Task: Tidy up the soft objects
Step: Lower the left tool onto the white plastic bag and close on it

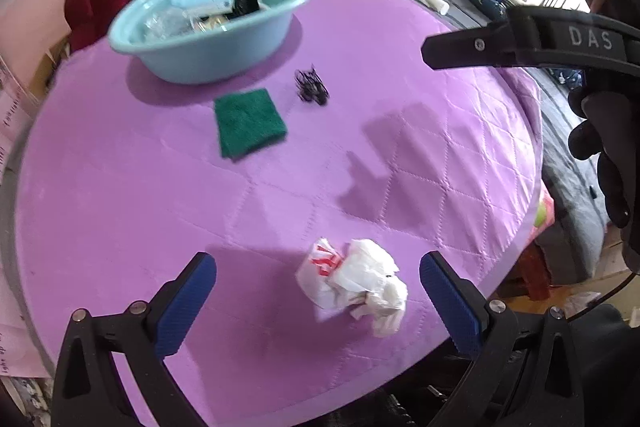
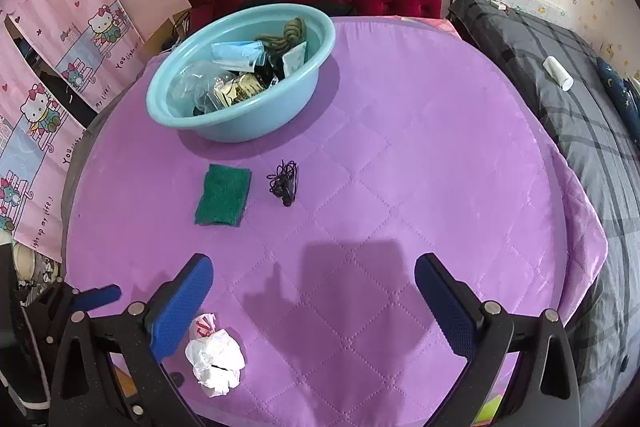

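We count one basin [image 2: 240, 123] in the upper left of the frame, holding a heap of mixed items too jumbled to number. On the purple surface [image 2: 420, 155] lie three loose things: one green cloth [image 2: 223, 195], one black cord tangle [image 2: 284, 183] at centre, and one crumpled white bag [image 2: 216, 357] at the lower left. One white bottle [image 2: 558, 73] lies at the far right.

We see the left gripper [image 1: 318, 301] wide open over the purple quilt [image 1: 160, 211], crumpled plastic bag [image 1: 354, 285] between its fingers, untouched. Green cloth [image 1: 248, 123], black cord tangle [image 1: 311, 89], blue basin [image 1: 212, 23] beyond.
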The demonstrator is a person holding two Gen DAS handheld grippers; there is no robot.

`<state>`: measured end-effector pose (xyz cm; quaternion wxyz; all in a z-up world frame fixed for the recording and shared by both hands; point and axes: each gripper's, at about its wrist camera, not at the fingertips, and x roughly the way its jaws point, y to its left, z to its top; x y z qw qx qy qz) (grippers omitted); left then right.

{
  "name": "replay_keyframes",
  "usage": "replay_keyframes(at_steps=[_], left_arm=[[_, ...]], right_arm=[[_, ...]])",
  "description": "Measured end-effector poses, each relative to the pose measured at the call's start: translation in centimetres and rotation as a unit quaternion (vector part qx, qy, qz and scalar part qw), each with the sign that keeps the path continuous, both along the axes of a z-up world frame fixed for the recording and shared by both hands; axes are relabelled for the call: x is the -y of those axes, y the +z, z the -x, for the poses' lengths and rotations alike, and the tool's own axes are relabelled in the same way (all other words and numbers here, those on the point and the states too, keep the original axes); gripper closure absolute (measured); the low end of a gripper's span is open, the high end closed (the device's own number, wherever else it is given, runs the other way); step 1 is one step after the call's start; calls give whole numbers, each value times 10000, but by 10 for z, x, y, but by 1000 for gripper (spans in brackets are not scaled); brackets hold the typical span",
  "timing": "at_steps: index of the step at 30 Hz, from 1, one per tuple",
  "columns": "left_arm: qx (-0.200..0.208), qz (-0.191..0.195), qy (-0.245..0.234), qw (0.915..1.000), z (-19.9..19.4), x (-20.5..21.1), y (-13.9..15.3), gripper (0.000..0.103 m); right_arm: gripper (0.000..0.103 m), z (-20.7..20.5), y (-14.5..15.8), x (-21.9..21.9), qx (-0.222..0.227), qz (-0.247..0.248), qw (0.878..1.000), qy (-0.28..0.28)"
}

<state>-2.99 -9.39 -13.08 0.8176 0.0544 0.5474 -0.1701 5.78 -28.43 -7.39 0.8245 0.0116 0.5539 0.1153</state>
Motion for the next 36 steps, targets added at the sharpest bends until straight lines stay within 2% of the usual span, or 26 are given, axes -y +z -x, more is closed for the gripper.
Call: replay_keyframes(at_steps=[2, 16, 29, 30, 32, 34, 35, 36], left_arm=[[-180, 86, -31, 9998, -1, 3, -7, 0], [-831, -19, -180, 9964, 1, 24, -56, 0], [-849, -30, -32, 9964, -3, 33, -71, 0], [-852, -9, -39, 9964, -6, 33, -71, 3], [-836, 25, -59, 9965, -7, 35, -71, 15], [-810, 41, -64, 9967, -8, 36, -70, 44], [-806, 46, -69, 9967, -9, 38, -69, 49], [-815, 47, -81, 9966, -9, 39, -68, 61]], right_arm=[[0, 0, -5, 1, -45, 24, 10000, 18], [0, 4, -47, 5, -516, 52, 9986, 111], [0, 0, -66, 6, -647, 65, 9977, 205], [0, -1, -67, 6, -650, 68, 9976, 206], [0, -1, -68, 6, -656, 66, 9976, 208], [0, -2, -67, 5, -656, 64, 9976, 220], [0, -2, -66, 4, -649, 58, 9976, 233], [0, -2, -65, 4, -643, 57, 9976, 244]])
